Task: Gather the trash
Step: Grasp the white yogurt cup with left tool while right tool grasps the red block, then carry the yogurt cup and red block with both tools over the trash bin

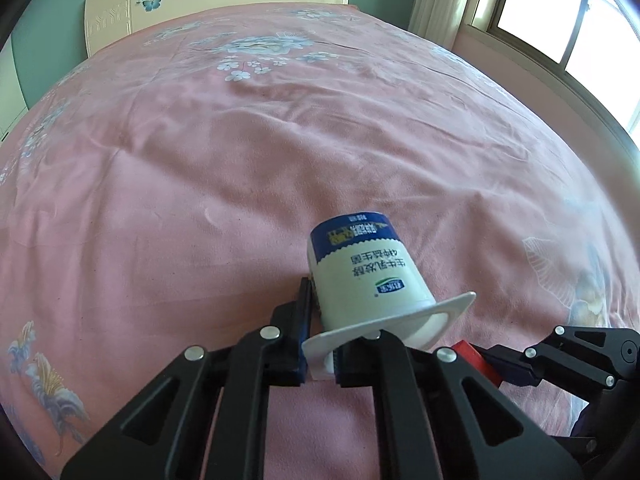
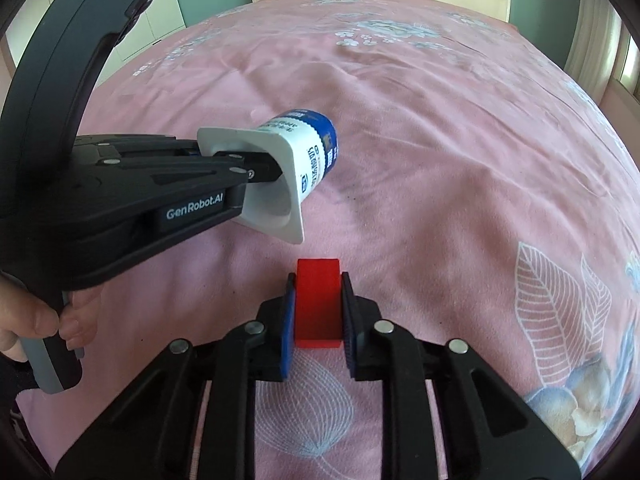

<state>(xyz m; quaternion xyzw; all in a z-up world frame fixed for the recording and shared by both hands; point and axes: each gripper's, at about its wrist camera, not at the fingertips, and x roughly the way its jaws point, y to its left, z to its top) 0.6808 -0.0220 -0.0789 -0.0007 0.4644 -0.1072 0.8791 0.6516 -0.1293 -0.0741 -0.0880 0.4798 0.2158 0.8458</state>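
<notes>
A white yogurt cup (image 1: 360,276) with a blue band lies tipped over the pink bed sheet, its open mouth facing me. My left gripper (image 1: 324,332) is shut on the cup's wall, one finger inside the mouth and the other outside. From the right wrist view the same cup (image 2: 316,148) hangs on the left gripper (image 2: 264,170) at mid-left. My right gripper (image 2: 318,304) is shut on a small red block (image 2: 318,300), both blue pads pressed against its sides just above the sheet. The red block (image 1: 466,350) also peeks in at the lower right of the left wrist view.
The pink floral bed sheet (image 1: 240,140) fills both views. A cream headboard (image 1: 200,0) stands at the far end and a bright window (image 1: 560,12) with a curtain is at the right. A person's hand (image 2: 36,320) holds the left gripper's handle.
</notes>
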